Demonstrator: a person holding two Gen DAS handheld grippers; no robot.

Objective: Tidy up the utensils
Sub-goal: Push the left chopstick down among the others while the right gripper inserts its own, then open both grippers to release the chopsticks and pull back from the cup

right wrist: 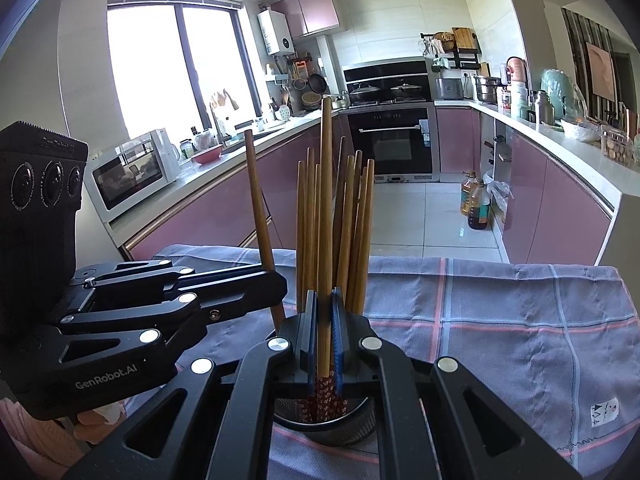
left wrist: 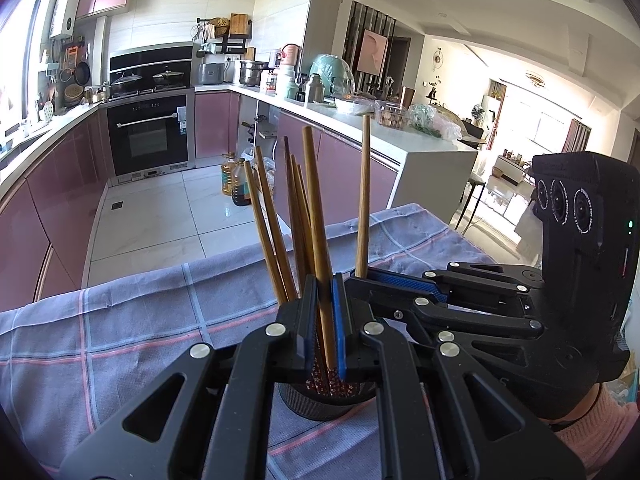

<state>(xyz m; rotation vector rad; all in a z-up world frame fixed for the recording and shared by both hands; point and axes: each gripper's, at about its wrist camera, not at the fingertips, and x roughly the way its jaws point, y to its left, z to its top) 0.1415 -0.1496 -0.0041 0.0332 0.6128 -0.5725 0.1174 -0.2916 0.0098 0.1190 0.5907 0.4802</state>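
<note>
Wooden chopsticks: one clamped upright in each gripper, both over the mesh holder (right wrist: pixel 324 424) on the checked cloth (right wrist: pixel 520 320), where the rest of the bundle (right wrist: pixel 348 232) already stands. Left gripper (left wrist: pixel 325 328) grasps a chopstick (left wrist: pixel 316 216); right gripper (right wrist: pixel 325 328) grasps another (right wrist: pixel 326 208).

Risk: both tools crowd one small opening; a knock could tip the holder or splay the bundle.

Right wrist view shows the holder's rim and the cloth's far corner; left wrist view hides most of the holder.
</note>
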